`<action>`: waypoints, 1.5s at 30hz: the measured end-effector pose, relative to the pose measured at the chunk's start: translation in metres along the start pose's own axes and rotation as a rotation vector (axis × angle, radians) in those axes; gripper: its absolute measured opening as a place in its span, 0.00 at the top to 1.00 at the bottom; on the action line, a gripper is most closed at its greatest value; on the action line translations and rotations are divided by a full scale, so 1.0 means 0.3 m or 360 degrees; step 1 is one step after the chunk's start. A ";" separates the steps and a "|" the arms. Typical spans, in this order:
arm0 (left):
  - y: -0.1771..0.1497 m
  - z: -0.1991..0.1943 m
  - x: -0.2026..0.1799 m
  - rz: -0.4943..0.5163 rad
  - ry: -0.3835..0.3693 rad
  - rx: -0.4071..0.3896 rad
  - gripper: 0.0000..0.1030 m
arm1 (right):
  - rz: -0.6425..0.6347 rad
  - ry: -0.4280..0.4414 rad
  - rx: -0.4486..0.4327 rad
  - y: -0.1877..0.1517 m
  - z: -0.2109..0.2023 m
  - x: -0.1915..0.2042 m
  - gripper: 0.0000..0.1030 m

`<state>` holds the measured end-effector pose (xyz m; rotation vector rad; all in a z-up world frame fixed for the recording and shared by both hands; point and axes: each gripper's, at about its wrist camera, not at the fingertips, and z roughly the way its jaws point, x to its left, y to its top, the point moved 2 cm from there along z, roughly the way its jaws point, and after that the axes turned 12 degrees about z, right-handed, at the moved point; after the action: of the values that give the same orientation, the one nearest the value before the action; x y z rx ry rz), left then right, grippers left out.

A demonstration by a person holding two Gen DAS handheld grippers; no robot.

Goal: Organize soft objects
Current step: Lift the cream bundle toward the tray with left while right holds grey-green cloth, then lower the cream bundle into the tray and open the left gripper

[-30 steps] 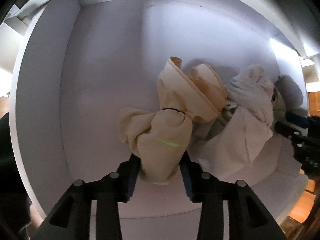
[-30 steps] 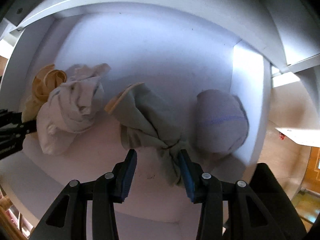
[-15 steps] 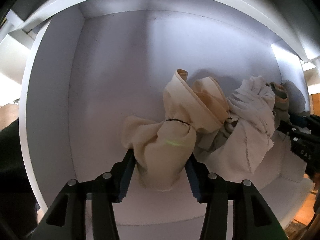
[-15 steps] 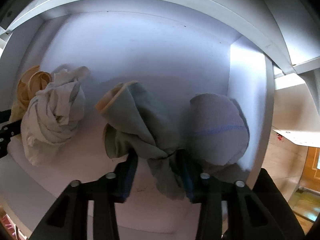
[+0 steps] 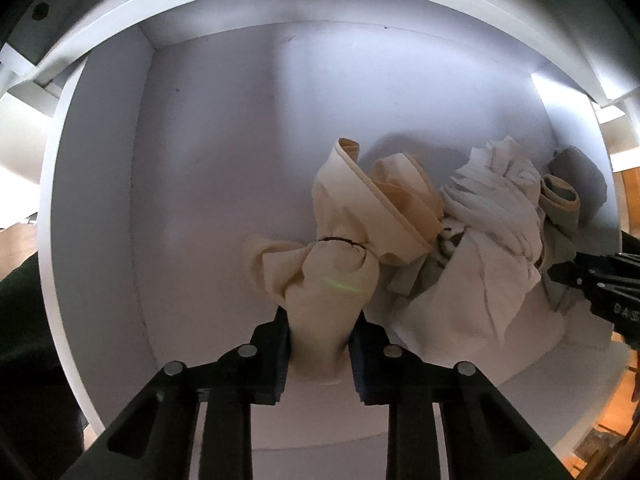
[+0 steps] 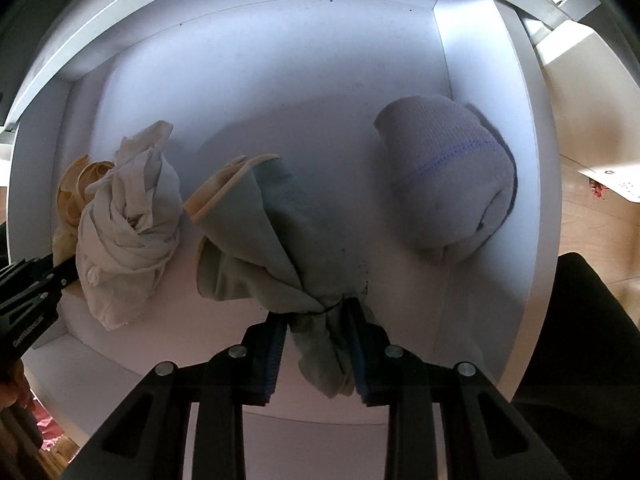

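Both grippers point down into a white drawer (image 5: 100,200). My left gripper (image 5: 320,320) is shut on the lower end of a cream cloth bundle (image 5: 332,276) tied with a thin dark band. Beside it lies a twisted white cloth bundle (image 5: 492,240). In the right wrist view my right gripper (image 6: 316,316) has its jaws closing, the pads pressing the knotted tail of a grey-green cloth bundle (image 6: 260,232). A rolled pale lilac cloth (image 6: 448,184) rests to its right. The white cloth bundle (image 6: 128,216) lies to its left.
The drawer's right wall (image 6: 480,80) stands close behind the rolled cloth. The left half of the drawer floor (image 5: 200,200) is bare. Wooden flooring (image 6: 592,240) shows outside the drawer. A dark sleeve (image 6: 580,340) is at the right edge.
The left jaws have drawn in tighter on the cream bundle. The right jaws have narrowed from wide around the grey-green bundle's tail to pinching it, and that view has rolled.
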<state>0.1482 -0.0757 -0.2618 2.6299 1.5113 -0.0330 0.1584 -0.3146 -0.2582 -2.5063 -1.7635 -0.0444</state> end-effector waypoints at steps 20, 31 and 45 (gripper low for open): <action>0.004 -0.218 -0.052 0.0088 -0.0079 -0.0161 0.77 | 0.0042 0.0015 0.0025 0.039 0.008 0.002 0.72; -0.005 -0.396 -0.158 0.0320 -0.0093 -0.0290 0.77 | 0.0089 0.0050 0.0040 0.045 0.011 -0.023 0.72; 0.009 -0.844 -0.251 0.0448 -0.0233 -0.0705 0.77 | 0.0141 0.0048 0.0050 0.047 0.013 -0.052 0.72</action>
<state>0.1037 -0.1155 -0.0045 2.3887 0.9583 0.1158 0.1663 -0.3338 -0.2637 -2.5442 -1.6272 -0.0487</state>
